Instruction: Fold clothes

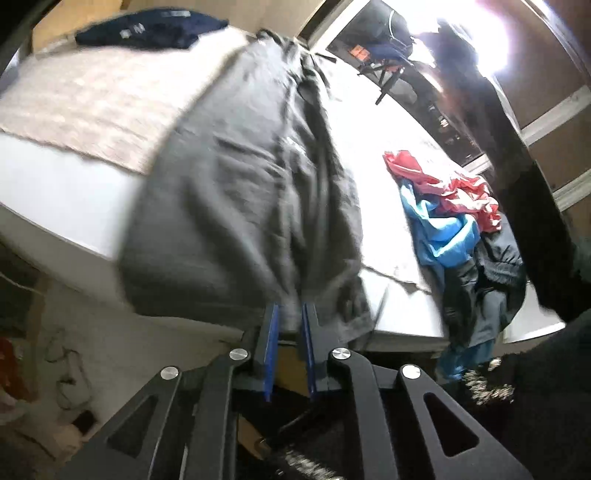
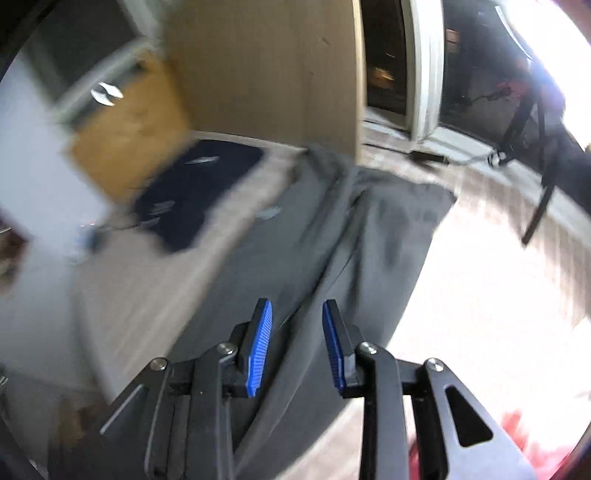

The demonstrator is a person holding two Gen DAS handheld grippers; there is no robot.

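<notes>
A grey garment lies lengthwise on the bed, and its near end hangs over the bed's edge. My left gripper is at that hanging end. Its blue pads stand a little apart, with a fold of the grey cloth loosely between the tips. In the right wrist view the same grey garment lies spread out, creased down its middle. My right gripper hovers over it, open, with nothing between its pads. The picture there is blurred.
A folded navy garment lies at the bed's far corner on a beige blanket. A pile of red, blue and dark clothes sits at the right edge. A dark sleeve crosses the right side. A wooden board stands behind the bed.
</notes>
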